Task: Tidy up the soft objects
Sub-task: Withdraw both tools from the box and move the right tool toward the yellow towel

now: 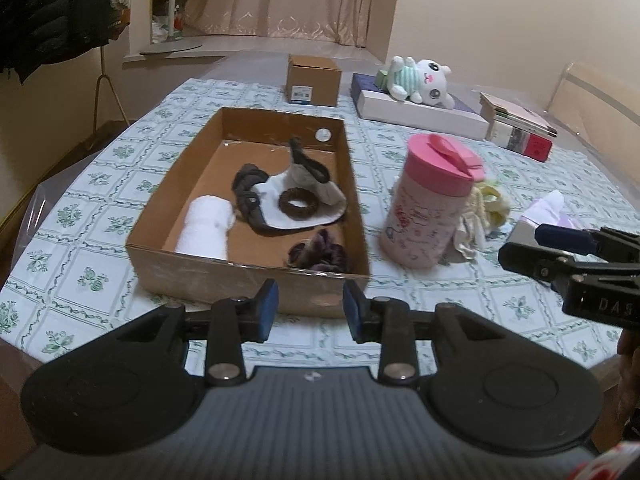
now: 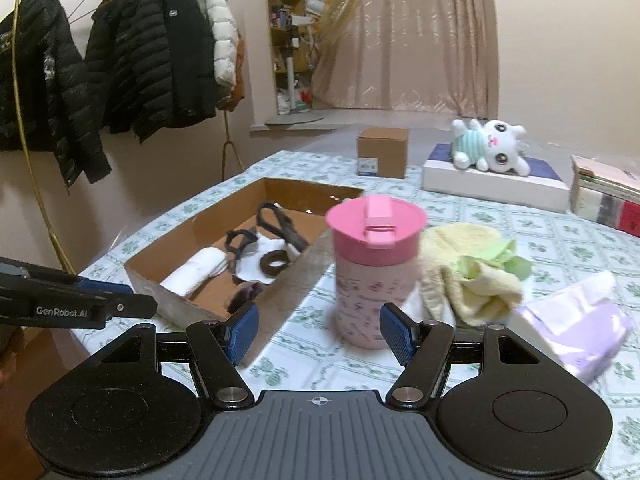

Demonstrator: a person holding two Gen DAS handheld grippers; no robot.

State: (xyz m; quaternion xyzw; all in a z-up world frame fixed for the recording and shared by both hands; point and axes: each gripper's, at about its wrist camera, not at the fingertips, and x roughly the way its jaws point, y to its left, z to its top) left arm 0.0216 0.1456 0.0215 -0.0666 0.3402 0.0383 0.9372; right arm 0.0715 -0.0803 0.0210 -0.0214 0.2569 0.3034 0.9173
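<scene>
- The cardboard box sits open on the patterned tablecloth, and from where I stand it looks like the collecting place: a rolled white towel, a brown hair ring, dark bands on a white cloth and a purple scrunchie already lie inside it.
- The left gripper hovers just before the box's near wall, its jaws parted with nothing between them. I'd guess it waits there to steady the box or to receive something.
- The right gripper is also spread wide and empty, and is aimed at the pink-lidded cup, which stands upright just beside the box.
- The cup is hard, so I doubt it belongs in the box; it stands in front of the yellow and green cloth bunched up behind it, touching or nearly so.
- That cloth seems the next soft thing to gather; the right gripper would need to pass around the cup without tipping it.
- A lilac tissue pack lies to the right of the cloth.
- A plush rabbit lies well apart on a flat white box at the far side, still outside the cardboard box.
</scene>
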